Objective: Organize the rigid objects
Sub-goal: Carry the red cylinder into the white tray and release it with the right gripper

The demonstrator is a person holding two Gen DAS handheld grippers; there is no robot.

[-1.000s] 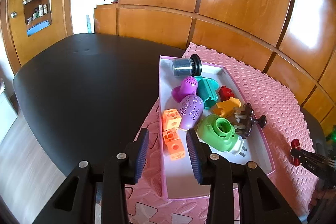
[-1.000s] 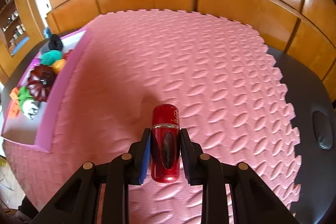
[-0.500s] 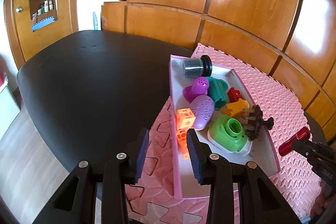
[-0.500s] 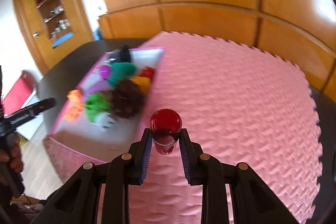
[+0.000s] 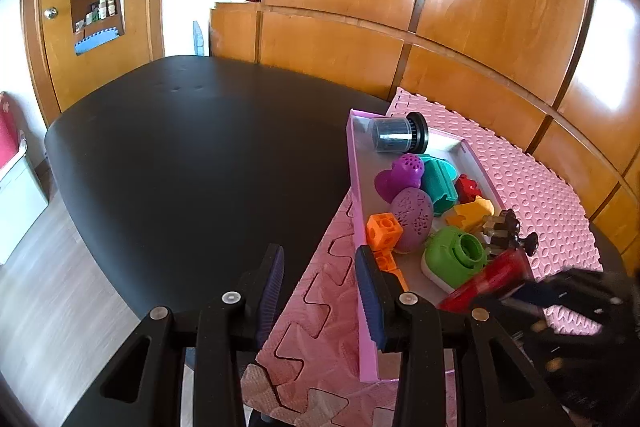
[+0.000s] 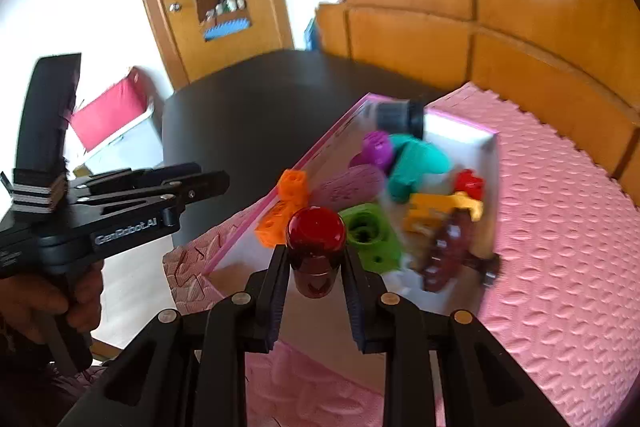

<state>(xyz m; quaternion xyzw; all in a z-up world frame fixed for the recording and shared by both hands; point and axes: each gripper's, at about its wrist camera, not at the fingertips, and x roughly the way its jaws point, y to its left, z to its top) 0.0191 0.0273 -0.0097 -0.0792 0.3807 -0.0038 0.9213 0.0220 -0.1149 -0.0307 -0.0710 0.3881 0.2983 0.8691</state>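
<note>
My right gripper is shut on a red bottle and holds it over the near end of the pink tray. The bottle also shows in the left wrist view, just above the tray's near right part. The tray holds several toys: orange cubes, a green piece, purple pieces, a teal piece and a grey cylinder. My left gripper is open and empty, over the mat's edge left of the tray.
The tray lies on a pink foam mat on a black table. Wooden wall panels stand behind. The left gripper shows at the left in the right wrist view. Floor lies beyond the table's left edge.
My right gripper has carried the red bottle left from the open mat to above the tray's near end. My left gripper has drifted left, off the tray.
</note>
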